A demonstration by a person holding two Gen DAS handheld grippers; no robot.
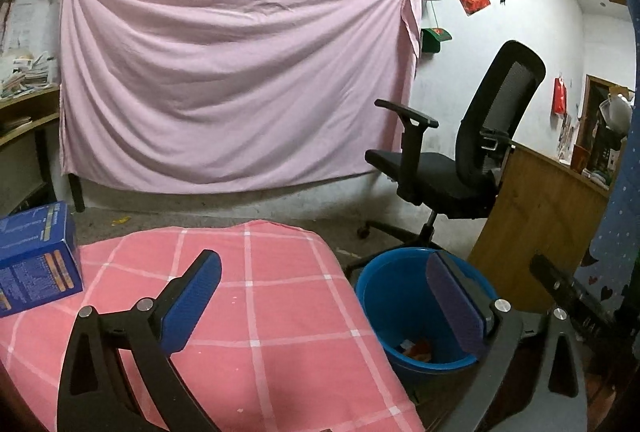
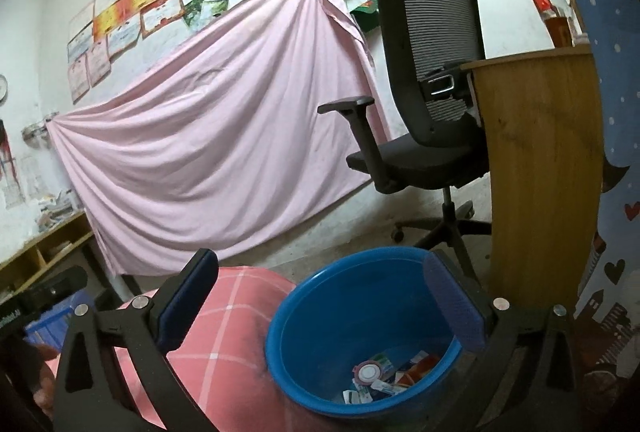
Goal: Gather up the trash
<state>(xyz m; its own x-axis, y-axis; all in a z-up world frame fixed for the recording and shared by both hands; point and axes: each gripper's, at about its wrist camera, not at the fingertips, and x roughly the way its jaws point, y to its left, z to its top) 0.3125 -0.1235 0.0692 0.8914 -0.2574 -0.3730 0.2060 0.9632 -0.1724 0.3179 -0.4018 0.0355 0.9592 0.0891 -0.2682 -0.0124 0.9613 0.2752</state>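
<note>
A large pink sheet (image 1: 236, 80) hangs across the white wall and fills the upper middle of the left wrist view; in the right wrist view it slants from the upper middle down to the lower left. Below it, in the lower left and centre of the left wrist view, lies a pink checked cloth (image 1: 260, 312) with white lines, covering a raised surface. A black mesh-backed office chair (image 1: 460, 152) stands at centre right, next to a curved wooden desk panel (image 1: 536, 216) at the right. A blue plastic bin (image 2: 360, 332) sits on the floor just beside the edge of the checked cloth, at lower centre of the right wrist view; the trash (image 2: 380, 380), a small heap of wrappers and a round lid-like piece, lies at its bottom. A blue carton (image 1: 36, 256) with printed text rests on the cloth at the left edge of the left wrist view. Certificates (image 2: 132, 16) are pinned to the wall at upper left. The left gripper (image 1: 324, 304) has its jaws spread wide with nothing between them, over the cloth's edge and the bin. The right gripper (image 2: 320, 308) is likewise spread wide and empty, framing the bin's rim.
</note>
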